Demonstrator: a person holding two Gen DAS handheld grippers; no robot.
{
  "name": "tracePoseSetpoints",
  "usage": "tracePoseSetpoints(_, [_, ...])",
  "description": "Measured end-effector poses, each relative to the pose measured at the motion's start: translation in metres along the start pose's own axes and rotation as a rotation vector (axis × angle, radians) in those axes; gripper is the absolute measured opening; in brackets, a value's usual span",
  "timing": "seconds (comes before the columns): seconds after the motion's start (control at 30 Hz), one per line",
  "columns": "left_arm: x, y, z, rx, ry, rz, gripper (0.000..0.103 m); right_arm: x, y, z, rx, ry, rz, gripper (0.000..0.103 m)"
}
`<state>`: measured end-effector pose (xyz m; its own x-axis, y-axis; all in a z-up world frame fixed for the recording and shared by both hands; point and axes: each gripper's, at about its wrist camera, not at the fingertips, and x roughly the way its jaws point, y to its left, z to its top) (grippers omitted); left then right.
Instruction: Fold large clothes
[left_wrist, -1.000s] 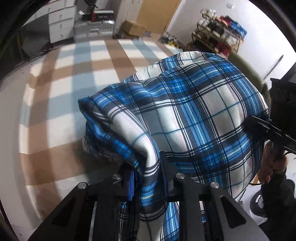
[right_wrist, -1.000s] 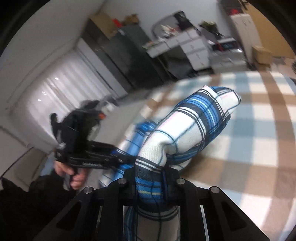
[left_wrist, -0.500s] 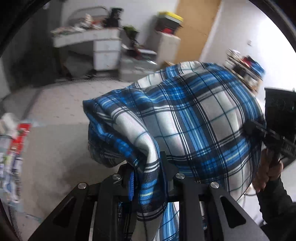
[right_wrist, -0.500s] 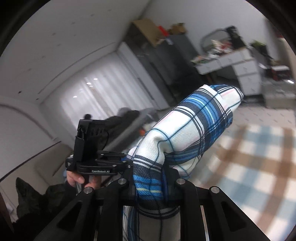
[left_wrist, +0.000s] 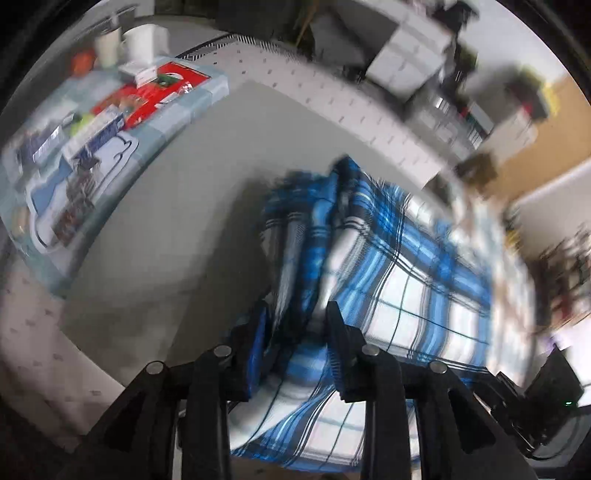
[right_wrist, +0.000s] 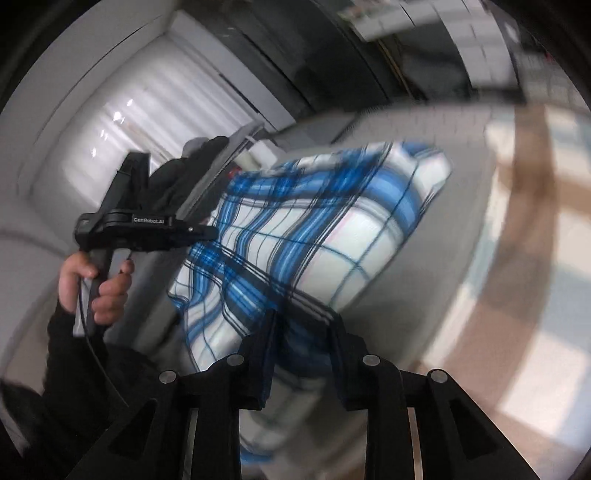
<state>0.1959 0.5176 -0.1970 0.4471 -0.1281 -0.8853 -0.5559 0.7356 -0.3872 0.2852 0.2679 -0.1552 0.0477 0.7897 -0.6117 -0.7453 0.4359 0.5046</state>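
Left wrist view: your left gripper (left_wrist: 295, 332) points steeply down at a plain grey surface (left_wrist: 177, 206); a second ago this view showed a checked rug and half a second ago a cluttered room, so the bundle has been carried sideways to a new spot. The blue-and-white plaid garment (left_wrist: 406, 280) now lies bunched on that surface, folded over on itself, with a fold standing between the fingers; the jaws are opening, whereas before they were pinched tight on the cloth, and a gap shows beside each pad, though blur hides whether any pad brushes the fabric. A tray of packets (left_wrist: 110, 110) sits well apart at upper left.

Right wrist view: your right gripper (right_wrist: 301, 347) is likewise opening over the near edge of the same garment; the cloth passes between the fingers but looks slack. The left gripper appears here in a person's hand (right_wrist: 96, 284) at the far edge.

Judgement: this is the set-down and release of the folded garment; withdraw both claws straight back, or the fold may drag open.
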Motion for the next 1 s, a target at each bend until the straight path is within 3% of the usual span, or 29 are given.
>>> tracePoseSetpoints(0.07, [-0.02, 0.01, -0.008, -0.026, -0.067, 0.053, 0.028, -0.02, 0.013, 0.014, -0.115, -0.066, -0.057, 0.028])
tracePoseSetpoints(0.13, [-0.043, 0.002, -0.016, 0.018, -0.167, 0.112, 0.029, -0.029, 0.032, 0.025, -0.19, -0.094, -0.089, 0.04])
tracePoseSetpoints(0.17, [-0.047, -0.005, -0.02, 0.029, -0.198, 0.142, 0.035, -0.024, 0.039, 0.037, -0.217, -0.087, -0.088, 0.04])
tracePoseSetpoints(0.27, [-0.053, -0.028, -0.044, 0.131, -0.296, 0.09, 0.074, 0.014, 0.054, 0.059, -0.285, -0.032, -0.163, 0.038])
tracePoseSetpoints(0.33, [-0.032, -0.042, -0.069, 0.199, -0.34, 0.065, 0.078, 0.059, 0.047, 0.066, -0.277, 0.05, -0.242, 0.038])
tracePoseSetpoints(0.4, [0.004, -0.044, -0.068, 0.24, -0.287, 0.1, 0.078, 0.108, 0.027, 0.058, -0.276, 0.212, -0.304, 0.036])
tracePoseSetpoints(0.5, [0.065, -0.034, -0.066, 0.244, -0.166, 0.204, 0.078, 0.112, 0.028, 0.057, -0.296, 0.191, -0.298, 0.036])
tracePoseSetpoints(0.6, [0.06, -0.025, -0.07, 0.198, -0.224, 0.224, 0.078, 0.077, 0.034, 0.054, -0.245, 0.159, -0.263, 0.036])
tracePoseSetpoints(0.63, [0.051, -0.025, -0.072, 0.187, -0.25, 0.23, 0.078, 0.054, 0.04, 0.045, -0.243, 0.111, -0.22, 0.036])
tracePoseSetpoints(0.7, [0.026, -0.029, -0.085, 0.179, -0.346, 0.2, 0.078, 0.021, 0.052, 0.03, -0.254, 0.059, -0.177, 0.04])
tracePoseSetpoints(0.8, [-0.005, -0.051, -0.119, 0.204, -0.483, 0.188, 0.078, -0.046, 0.071, -0.007, -0.279, -0.077, -0.141, 0.057])
tracePoseSetpoints(0.87, [-0.024, -0.07, -0.142, 0.244, -0.571, 0.196, 0.078, -0.079, 0.083, -0.02, -0.286, -0.157, -0.106, 0.062])
tracePoseSetpoints(0.93, [-0.043, -0.092, -0.165, 0.292, -0.67, 0.214, 0.078, -0.116, 0.101, -0.036, -0.292, -0.247, -0.11, 0.078])
tracePoseSetpoints(1.0, [-0.057, -0.105, -0.186, 0.311, -0.741, 0.201, 0.079, -0.149, 0.117, -0.053, -0.316, -0.344, -0.118, 0.086])
